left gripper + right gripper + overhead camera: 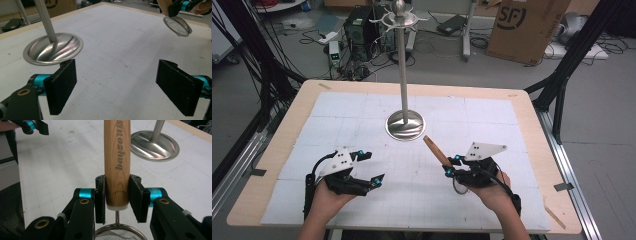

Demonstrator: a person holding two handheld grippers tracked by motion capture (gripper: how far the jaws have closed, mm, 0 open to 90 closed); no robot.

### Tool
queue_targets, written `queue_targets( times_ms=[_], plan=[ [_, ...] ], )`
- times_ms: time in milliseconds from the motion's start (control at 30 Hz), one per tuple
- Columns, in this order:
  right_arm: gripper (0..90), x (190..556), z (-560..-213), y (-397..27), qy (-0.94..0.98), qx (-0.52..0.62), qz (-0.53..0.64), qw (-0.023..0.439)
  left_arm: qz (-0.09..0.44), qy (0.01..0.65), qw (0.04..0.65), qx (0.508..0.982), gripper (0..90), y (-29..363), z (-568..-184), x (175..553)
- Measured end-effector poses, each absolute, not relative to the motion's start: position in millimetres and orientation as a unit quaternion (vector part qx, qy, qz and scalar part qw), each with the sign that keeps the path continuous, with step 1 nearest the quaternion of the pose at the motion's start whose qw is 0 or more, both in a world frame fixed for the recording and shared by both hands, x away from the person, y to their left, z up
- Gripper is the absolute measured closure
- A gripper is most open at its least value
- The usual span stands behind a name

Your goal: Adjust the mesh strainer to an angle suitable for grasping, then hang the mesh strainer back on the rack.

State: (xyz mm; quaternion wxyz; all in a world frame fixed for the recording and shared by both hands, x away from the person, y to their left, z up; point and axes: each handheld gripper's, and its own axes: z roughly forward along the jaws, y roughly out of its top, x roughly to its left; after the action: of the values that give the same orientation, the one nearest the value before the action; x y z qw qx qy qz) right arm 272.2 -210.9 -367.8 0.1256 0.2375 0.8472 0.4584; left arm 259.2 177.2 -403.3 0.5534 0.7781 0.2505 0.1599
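The white-matted table (362,107) leaves open surface on all sides of the steel stand (405,124) at its centre, the left gripper (371,167) holds its jaws wide apart on nothing, and the right gripper (451,165) clamps the wooden handle of the small mesh strainer (117,165) above the mat.

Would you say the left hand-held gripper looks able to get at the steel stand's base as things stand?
Probably yes: the left hand-held gripper is open and holds nothing, and bare mat lies between it and the stand's base.
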Motion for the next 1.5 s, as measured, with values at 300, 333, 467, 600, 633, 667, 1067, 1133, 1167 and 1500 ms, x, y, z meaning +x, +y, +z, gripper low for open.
queue_targets(
  times_ms=[300, 333, 467, 600, 633, 667, 1067, 1133, 1167, 1500],
  plan=[
    [68.7, 279.5, -366.7, -203.9, 0.841, 0.229, 0.477, 0.114, 0.147, 0.258, 0.583, 0.756, 17.5, 188.9, -392.4, 261.7],
    [68.7, 279.9, -366.4, -203.6, 0.841, 0.226, 0.478, 0.114, 0.144, 0.256, 0.588, 0.754, 17.5, 188.2, -390.6, 262.8],
    [68.7, 280.4, -364.9, -203.6, 0.839, 0.221, 0.484, 0.116, 0.139, 0.246, 0.598, 0.750, 17.4, 181.7, -383.0, 266.5],
    [68.7, 279.8, -363.3, -203.5, 0.837, 0.218, 0.487, 0.118, 0.135, 0.233, 0.605, 0.750, 17.4, 174.1, -375.5, 269.4],
    [68.7, 279.6, -362.7, -203.6, 0.837, 0.218, 0.488, 0.121, 0.132, 0.230, 0.608, 0.749, 17.5, 172.5, -374.0, 270.0],
    [68.7, 279.5, -362.0, -203.6, 0.836, 0.217, 0.488, 0.122, 0.128, 0.226, 0.611, 0.748, 17.5, 170.8, -372.9, 270.6],
    [68.7, 274.4, -358.6, -201.7, 0.832, 0.191, 0.504, 0.135, 0.127, 0.202, 0.620, 0.748, 17.4, 152.8, -354.2, 276.6],
    [68.7, 272.8, -357.1, -202.4, 0.831, 0.189, 0.506, 0.134, 0.118, 0.189, 0.632, 0.742, 17.2, 149.9, -350.9, 277.2],
    [68.7, 272.5, -356.6, -202.8, 0.830, 0.189, 0.507, 0.135, 0.112, 0.185, 0.639, 0.738, 17.1, 148.3, -349.3, 277.4],
    [68.7, 272.1, -351.8, -201.6, 0.824, 0.180, 0.520, 0.135, 0.106, 0.172, 0.644, 0.738, 17.0, 133.2, -338.9, 281.6]
  ],
)
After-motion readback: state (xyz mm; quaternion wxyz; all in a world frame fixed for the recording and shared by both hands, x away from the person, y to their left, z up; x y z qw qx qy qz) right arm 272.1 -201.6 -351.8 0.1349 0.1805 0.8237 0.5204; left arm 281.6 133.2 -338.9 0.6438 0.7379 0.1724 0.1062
